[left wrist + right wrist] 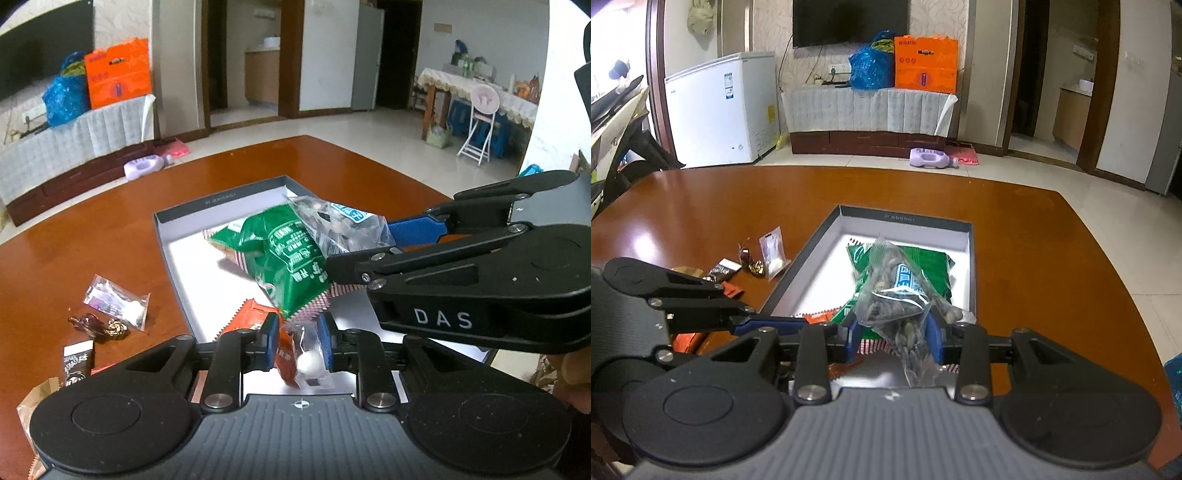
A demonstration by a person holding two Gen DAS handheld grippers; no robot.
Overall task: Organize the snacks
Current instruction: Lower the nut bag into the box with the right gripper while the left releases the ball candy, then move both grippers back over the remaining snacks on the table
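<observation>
Brown worktop (1015, 236) carries my grey box (971, 266). Over the box, my right tongs (894, 334) are clamped on a seed bag (897, 291), left tongs (297, 341) on a clear packet (304, 354); a green bag (280, 254) lies inside.

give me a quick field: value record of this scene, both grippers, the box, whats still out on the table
left gripper: shut on small clear packet with a white ball, over the box's near end
right gripper: shut on clear bag of seeds, above the box
box: open, grey-rimmed, white inside
in box: green snack bag, orange packet
on table: clear sachet, wrapped candies, black packet
</observation>
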